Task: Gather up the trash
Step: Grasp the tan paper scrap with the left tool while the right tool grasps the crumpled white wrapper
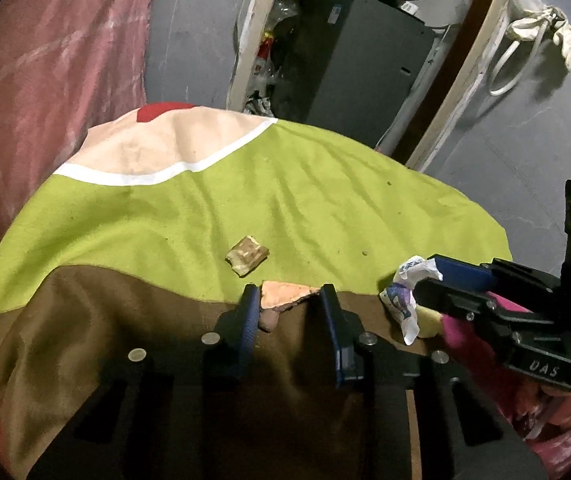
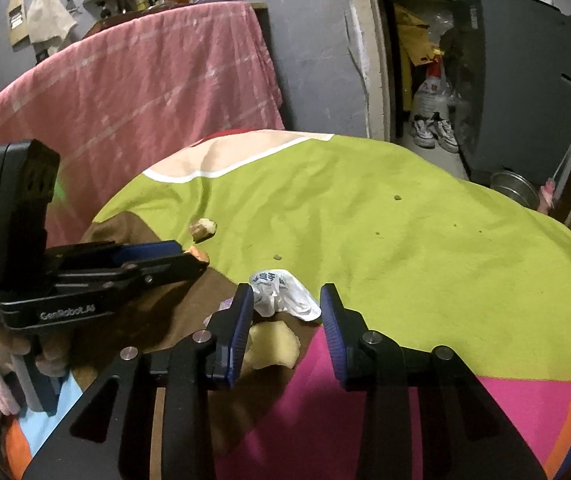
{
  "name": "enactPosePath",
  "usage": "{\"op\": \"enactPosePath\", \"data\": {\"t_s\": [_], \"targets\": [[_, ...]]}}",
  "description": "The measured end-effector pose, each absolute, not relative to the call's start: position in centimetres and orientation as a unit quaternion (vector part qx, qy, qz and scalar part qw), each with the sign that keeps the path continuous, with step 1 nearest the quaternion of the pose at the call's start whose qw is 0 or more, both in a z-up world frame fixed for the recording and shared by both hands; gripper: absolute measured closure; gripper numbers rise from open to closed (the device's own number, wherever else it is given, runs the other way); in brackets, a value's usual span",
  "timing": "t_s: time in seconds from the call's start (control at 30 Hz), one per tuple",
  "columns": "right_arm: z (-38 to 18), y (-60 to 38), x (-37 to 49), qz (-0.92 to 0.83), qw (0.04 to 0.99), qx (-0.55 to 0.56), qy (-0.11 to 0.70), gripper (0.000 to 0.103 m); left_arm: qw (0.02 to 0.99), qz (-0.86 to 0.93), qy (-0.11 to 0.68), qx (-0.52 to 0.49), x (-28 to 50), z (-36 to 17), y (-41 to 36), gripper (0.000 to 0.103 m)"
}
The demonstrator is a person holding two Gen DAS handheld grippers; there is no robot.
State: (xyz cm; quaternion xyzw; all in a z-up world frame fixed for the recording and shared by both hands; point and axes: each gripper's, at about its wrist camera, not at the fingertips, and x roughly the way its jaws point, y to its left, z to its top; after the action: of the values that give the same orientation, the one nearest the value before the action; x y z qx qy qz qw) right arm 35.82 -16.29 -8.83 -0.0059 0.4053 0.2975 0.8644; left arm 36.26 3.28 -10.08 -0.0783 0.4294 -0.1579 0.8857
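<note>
Trash is lying scattered on the colourful cloth (image 1: 325, 184). Leftmost, a tan scrap (image 1: 247, 255) is sitting on the green area, ahead of the left gripper (image 1: 287, 304). That gripper's fingers are standing released, bracketing an orange peel piece (image 1: 285, 293), whose long axis is running across the gap. Rightward, a crumpled white wrapper (image 2: 281, 294) is lying just ahead of the right gripper (image 2: 287, 300), whose fingers are spread apart, gripping nothing. A yellowish peel (image 2: 273, 346) is resting below them.
</note>
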Motion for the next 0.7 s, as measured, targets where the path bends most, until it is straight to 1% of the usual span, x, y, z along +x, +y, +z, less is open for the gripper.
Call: {"op": "enactPosePath", "data": {"t_s": [0.07, 0.1, 0.13, 0.2, 0.3, 0.47, 0.6, 0.63, 0.7], "targets": [[-9.0, -16.0, 35.9, 0.301, 0.861, -0.01, 0.41, 0.071, 0.886, -0.158, 0.429, -0.081, 36.4, -10.1, 3.0, 0.078], [-9.0, -15.9, 35.9, 0.301, 0.861, -0.011, 0.41, 0.072, 0.886, -0.158, 0.428, -0.084, 36.4, -10.0, 3.1, 0.082], [-9.0, -15.8, 35.9, 0.303, 0.861, -0.011, 0.409, 0.074, 0.886, -0.156, 0.429, -0.085, 36.5, -10.1, 3.0, 0.088], [-8.9, -15.6, 35.8, 0.307, 0.86, -0.013, 0.406, 0.087, 0.883, -0.154, 0.434, -0.088, 36.6, -10.2, 2.9, 0.089], [-8.8, -15.3, 35.7, 0.307, 0.862, -0.016, 0.404, 0.094, 0.884, -0.154, 0.432, -0.088, 36.6, -10.1, 3.1, 0.089], [-8.7, -16.0, 35.5, 0.306, 0.866, 0.001, 0.394, 0.097, 0.891, -0.15, 0.42, -0.088, 36.2, -9.8, 3.4, 0.089], [-7.6, -17.0, 34.4, 0.303, 0.881, 0.012, 0.364, 0.097, 0.898, -0.15, 0.402, -0.098, 34.9, -8.9, 3.5, 0.09], [-7.3, -17.2, 34.1, 0.302, 0.884, 0.015, 0.356, 0.097, 0.901, -0.15, 0.395, -0.097, 34.6, -8.5, 3.3, 0.092], [-6.6, -17.7, 33.2, 0.297, 0.894, 0.018, 0.336, 0.097, 0.911, -0.15, 0.372, -0.095, 33.4, -7.3, 2.9, 0.092]]}}
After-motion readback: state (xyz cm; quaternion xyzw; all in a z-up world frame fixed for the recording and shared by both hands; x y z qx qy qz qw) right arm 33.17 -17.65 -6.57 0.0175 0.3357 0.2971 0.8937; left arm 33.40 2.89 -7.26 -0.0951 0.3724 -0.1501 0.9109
